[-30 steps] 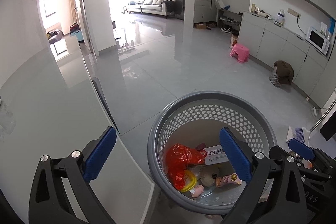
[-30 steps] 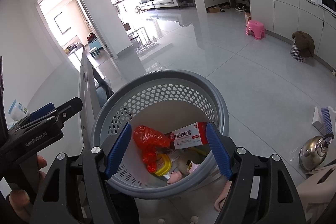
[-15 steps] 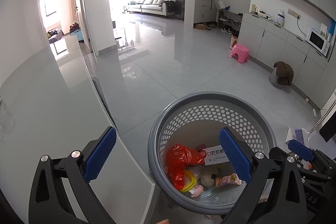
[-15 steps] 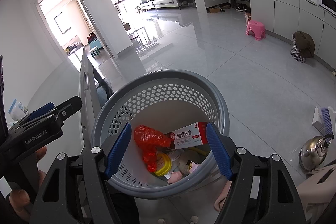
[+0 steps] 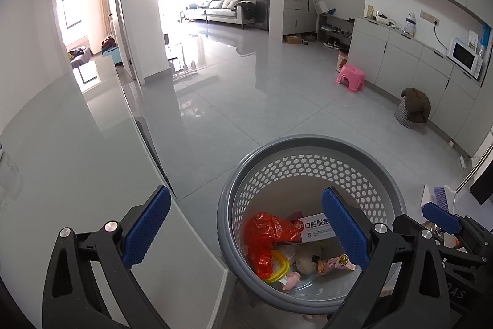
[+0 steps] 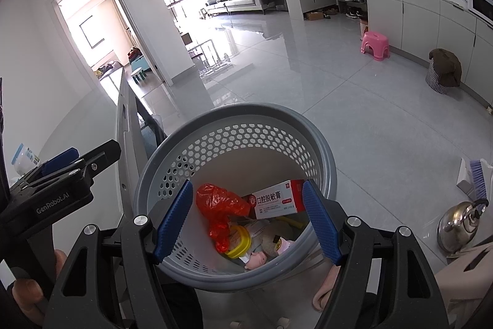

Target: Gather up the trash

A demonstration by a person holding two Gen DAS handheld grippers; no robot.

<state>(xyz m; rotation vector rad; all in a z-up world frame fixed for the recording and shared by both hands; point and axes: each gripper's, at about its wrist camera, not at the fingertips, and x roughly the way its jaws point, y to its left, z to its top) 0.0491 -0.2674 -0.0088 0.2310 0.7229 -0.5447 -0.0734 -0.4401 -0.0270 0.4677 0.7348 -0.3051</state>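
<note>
Both the left tongs and the right tongs hang wide and empty over the grey basket, where the collected trash lies beneath them, so collecting looks nearly done.

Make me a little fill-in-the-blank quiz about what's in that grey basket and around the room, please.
1. The crumpled plastic bag inside the grey basket is ____ in colour.
2. The small stool on the floor near the cabinets is ____.
3. Both the left tool and the right tool have their jaws ____, holding nothing.
4. The boxed toothpaste lies ____ the basket.

Missing words: red; pink; open; inside
</note>
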